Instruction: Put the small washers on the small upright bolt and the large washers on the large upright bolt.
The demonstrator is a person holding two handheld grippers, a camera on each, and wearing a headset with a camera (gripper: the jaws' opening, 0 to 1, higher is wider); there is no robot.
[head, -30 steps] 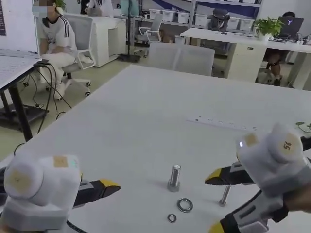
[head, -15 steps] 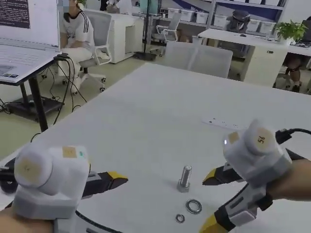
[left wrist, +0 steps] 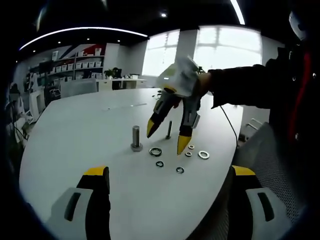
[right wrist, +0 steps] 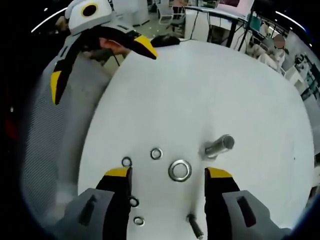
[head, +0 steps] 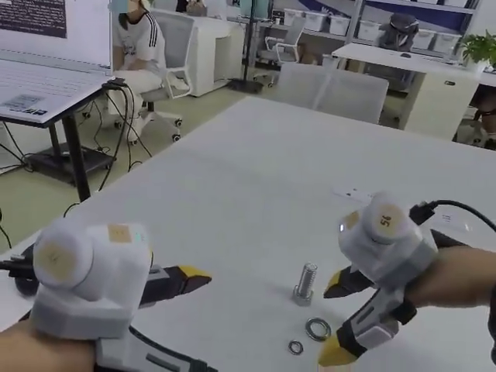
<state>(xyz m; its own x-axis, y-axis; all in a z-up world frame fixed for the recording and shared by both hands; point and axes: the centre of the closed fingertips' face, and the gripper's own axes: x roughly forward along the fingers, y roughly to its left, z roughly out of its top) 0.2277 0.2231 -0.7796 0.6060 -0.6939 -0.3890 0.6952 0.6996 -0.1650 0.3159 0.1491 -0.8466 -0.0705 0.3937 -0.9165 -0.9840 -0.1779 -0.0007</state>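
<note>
Two bolts upright on bench (head: 232, 178): large bolt (left wrist: 136, 138), small bolt (left wrist: 169, 130) near its 2 o'clock. Six washers flat by them: two large washers (left wrist: 155, 151), four small washers (left wrist: 159, 163). Right gripper (head: 331, 322) poised above washers, fingers wide, empty. Left gripper (left wrist: 169, 171) level at large bolt's 9 o'clock, fingers wide

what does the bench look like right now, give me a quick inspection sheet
surface: white table, parts grouped near the person's edge
job's things: large bolt and small bolt upright, no washers seen on them; large washer and small washers flat beside them
clutter: pale flat strip on the far side, too blurred to name
grippers: left gripper open, off to one side; right gripper open, fingers pointing down at the washers
cables: black cable off the right gripper
surroundings: seated person, office chair, shelves
</note>
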